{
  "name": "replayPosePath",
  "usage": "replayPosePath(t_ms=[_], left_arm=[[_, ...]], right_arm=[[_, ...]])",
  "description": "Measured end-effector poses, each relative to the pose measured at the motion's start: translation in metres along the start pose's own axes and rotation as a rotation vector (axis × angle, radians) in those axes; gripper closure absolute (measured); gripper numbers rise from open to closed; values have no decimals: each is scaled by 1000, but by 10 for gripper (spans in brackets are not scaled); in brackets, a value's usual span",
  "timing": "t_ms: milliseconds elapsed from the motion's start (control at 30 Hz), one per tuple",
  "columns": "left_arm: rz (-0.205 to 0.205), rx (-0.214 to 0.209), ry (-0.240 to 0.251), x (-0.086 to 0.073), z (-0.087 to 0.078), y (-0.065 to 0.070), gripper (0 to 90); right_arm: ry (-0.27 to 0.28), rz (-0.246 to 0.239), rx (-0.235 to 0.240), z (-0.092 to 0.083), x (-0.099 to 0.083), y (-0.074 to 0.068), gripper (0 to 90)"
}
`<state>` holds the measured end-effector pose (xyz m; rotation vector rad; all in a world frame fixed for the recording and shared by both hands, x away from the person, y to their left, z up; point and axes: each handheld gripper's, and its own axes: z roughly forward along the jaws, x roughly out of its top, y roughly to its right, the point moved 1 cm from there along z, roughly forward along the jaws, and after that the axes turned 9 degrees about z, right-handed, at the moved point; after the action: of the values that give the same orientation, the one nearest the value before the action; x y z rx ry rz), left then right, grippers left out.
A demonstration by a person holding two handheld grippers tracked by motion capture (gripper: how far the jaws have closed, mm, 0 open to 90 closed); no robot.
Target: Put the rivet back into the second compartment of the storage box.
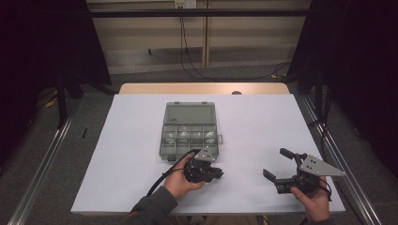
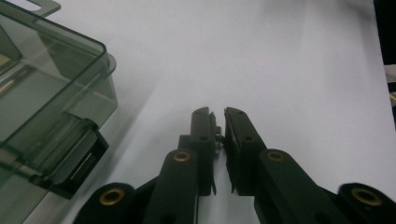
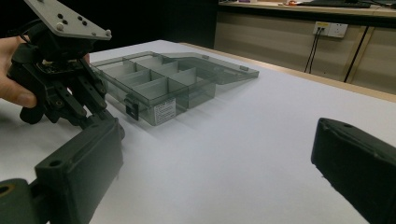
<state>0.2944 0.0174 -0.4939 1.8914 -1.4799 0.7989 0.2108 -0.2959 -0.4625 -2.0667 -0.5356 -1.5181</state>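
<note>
Near the front of the white table (image 1: 131, 140), my left gripper (image 1: 217, 174) sits just past the near right corner of the box (image 1: 190, 129). I see its jaws almost together, with a tiny shiny bit (image 2: 218, 141) pinched between them. It looks like a small metal part, but it is too small for me to be sure.

My box is a smoky see-through case with its lid (image 1: 190, 113) flipped open and lying flat on the far side. Little walls split the tray into small rooms. Its long side runs left to right across the table, and its clasp (image 2: 77, 158) faces the near edge, toward me.

From my left gripper, the tray lies up and to the left, very close. My left hand (image 1: 180, 183) is much nearer to it than my right one. I think I need to lift the small bit over the near wall and into one room.

My right gripper (image 1: 281, 165) waits well off to the right, jaws wide apart, holding nothing.
</note>
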Motion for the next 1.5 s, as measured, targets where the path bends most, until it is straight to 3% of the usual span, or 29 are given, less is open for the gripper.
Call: replayPosePath(t_ms=[800,1300,1500], left_arm=[[-52,31,69,3,-28,-13,835],[-116,97,140,8,-64,-33,835],[-121,116,131,6,-70,-38,835]], right_arm=[[-1,-1,-1,0,0,0,17],[-1,-3,-2,0,0,0,17],[-1,-4,-2,0,0,0,17]])
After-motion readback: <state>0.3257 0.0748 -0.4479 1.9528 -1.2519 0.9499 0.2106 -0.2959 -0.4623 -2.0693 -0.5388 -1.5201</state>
